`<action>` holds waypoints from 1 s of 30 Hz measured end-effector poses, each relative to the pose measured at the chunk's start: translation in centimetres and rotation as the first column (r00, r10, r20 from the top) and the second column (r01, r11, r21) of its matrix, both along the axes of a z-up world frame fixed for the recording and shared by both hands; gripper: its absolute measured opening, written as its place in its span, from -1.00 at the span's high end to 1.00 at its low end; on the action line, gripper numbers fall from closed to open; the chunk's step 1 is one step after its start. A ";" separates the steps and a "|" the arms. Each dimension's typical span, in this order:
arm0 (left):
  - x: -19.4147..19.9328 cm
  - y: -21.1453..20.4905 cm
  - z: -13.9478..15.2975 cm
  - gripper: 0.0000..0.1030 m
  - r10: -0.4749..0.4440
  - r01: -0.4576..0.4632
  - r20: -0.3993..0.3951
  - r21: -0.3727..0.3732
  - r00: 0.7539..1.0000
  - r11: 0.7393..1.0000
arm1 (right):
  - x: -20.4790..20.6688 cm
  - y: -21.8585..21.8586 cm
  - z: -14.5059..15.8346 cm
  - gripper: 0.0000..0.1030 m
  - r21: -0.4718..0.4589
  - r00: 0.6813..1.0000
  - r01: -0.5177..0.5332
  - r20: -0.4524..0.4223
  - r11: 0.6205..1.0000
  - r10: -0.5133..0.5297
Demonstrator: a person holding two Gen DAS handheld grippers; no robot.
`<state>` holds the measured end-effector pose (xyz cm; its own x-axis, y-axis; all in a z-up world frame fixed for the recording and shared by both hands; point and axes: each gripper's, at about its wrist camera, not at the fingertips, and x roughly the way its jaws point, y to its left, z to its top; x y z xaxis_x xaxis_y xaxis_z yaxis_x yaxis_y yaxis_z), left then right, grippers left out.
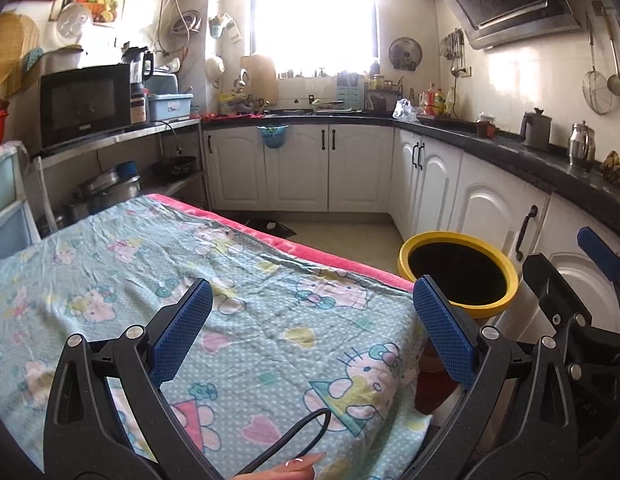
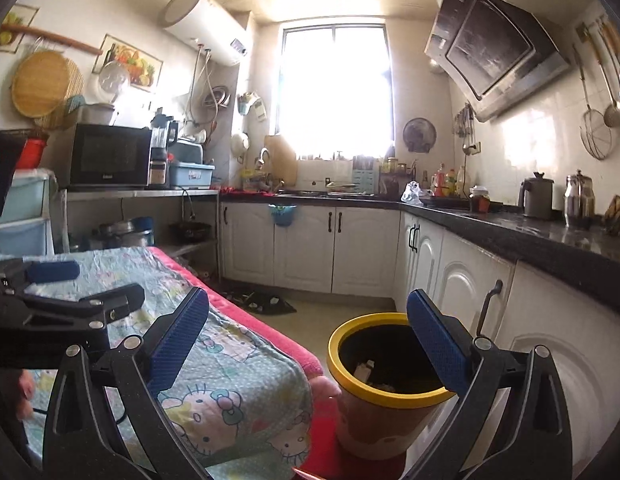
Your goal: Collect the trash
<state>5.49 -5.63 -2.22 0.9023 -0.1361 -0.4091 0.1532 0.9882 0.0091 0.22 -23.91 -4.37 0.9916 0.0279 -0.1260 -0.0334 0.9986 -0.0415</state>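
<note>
Yellow-rimmed bin (image 2: 383, 384) just beside worktop (image 1: 238, 300) edge, scraps of trash (image 2: 365, 368) inside. Left tool (image 1: 310, 328) and right tool (image 2: 310, 340) both released, grasping nothing. Risk: knocking bin over with right tool hovering close. Cartoon cloth cover, kitchen around

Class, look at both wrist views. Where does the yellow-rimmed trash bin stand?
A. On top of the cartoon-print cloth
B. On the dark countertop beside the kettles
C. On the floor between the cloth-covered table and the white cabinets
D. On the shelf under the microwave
C: the yellow-rimmed trash bin sits low beside the edge of the cloth-covered table, with the white cabinets right behind it.
</note>
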 end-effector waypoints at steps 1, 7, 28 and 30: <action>-0.1 0.1 -0.1 -0.79 -0.002 0.002 0.001 -0.005 1.000 1.000 | 0.0 0.0 -0.1 -0.88 0.007 1.000 0.000 -0.005 1.000 0.000; -0.6 0.2 -1.2 -0.79 0.005 -0.004 0.011 -0.012 1.000 1.000 | 0.1 -0.4 -1.0 -0.88 0.048 0.999 0.029 -0.032 0.998 -0.027; -0.8 0.1 -1.4 -0.79 0.014 -0.014 0.012 -0.011 1.000 1.000 | 0.3 -0.4 -1.6 -0.88 0.048 0.997 0.062 -0.042 0.997 -0.060; -0.8 0.2 -1.3 -0.79 0.017 -0.017 0.014 -0.013 1.000 1.000 | 0.3 -0.4 -1.6 -0.88 0.049 0.997 0.061 -0.045 0.997 -0.058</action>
<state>4.74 -5.48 -3.57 0.9101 -0.1258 -0.3948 0.1364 0.9907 -0.0013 0.49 -24.27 -5.93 0.9854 -0.0237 -0.1688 0.0256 0.9996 0.0091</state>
